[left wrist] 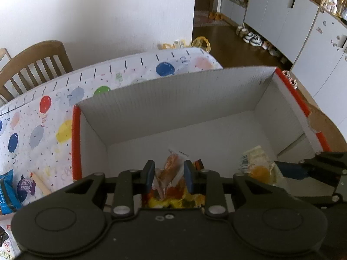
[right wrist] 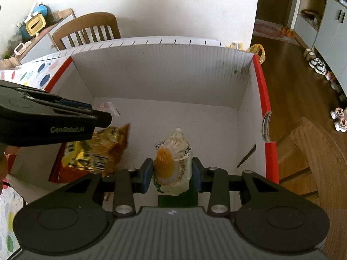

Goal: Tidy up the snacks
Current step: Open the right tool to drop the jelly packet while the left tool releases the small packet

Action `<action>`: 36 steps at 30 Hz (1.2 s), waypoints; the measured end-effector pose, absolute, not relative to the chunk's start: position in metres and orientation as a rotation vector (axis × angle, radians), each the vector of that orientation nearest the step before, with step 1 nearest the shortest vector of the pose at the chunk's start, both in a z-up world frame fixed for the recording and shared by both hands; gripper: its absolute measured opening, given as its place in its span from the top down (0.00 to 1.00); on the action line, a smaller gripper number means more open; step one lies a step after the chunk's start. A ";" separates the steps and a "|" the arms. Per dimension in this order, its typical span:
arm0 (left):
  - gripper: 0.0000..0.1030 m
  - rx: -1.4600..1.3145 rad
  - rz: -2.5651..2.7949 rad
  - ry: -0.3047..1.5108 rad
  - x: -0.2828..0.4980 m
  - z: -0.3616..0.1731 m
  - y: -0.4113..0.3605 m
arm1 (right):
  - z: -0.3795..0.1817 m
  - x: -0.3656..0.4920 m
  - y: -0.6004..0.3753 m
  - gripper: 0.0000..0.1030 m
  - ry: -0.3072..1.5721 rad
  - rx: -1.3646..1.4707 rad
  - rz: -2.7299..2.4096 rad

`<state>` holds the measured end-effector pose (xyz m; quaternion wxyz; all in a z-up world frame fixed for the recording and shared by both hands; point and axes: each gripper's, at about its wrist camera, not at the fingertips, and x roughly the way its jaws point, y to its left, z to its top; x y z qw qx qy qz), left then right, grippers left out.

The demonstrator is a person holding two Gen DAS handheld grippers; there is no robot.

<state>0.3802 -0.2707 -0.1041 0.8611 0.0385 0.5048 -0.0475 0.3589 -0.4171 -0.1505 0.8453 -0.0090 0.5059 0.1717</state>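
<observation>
A white cardboard box with red edges (left wrist: pixel 195 99) (right wrist: pixel 164 73) stands on the balloon-print tablecloth. My left gripper (left wrist: pixel 169 176) is shut on a clear snack bag with orange and yellow contents (left wrist: pixel 171 171) and holds it inside the box. From the right wrist view this gripper (right wrist: pixel 86 110) hangs over a red and gold snack bag (right wrist: pixel 95 153). My right gripper (right wrist: pixel 172 171) is shut on a white packet with an orange-yellow picture (right wrist: pixel 173 162), also inside the box; the packet shows in the left wrist view (left wrist: pixel 258 166).
A blue snack bag (left wrist: pixel 6 190), a purple wrapped sweet (left wrist: pixel 26 186) and a wooden stick (left wrist: pixel 40 183) lie on the tablecloth (left wrist: pixel 43 112) left of the box. Wooden chairs (right wrist: pixel 86 28) stand behind the table. Another wooden chair (right wrist: pixel 314 151) is at the right.
</observation>
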 end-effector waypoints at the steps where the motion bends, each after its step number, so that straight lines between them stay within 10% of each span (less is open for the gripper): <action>1: 0.74 0.083 -0.101 1.068 0.381 -0.106 -0.271 | -0.152 0.359 -0.417 0.63 1.072 -0.018 0.360; 36: 0.66 -0.024 -0.098 1.018 0.360 -0.088 -0.255 | -0.107 0.328 -0.435 0.45 0.960 -0.005 0.329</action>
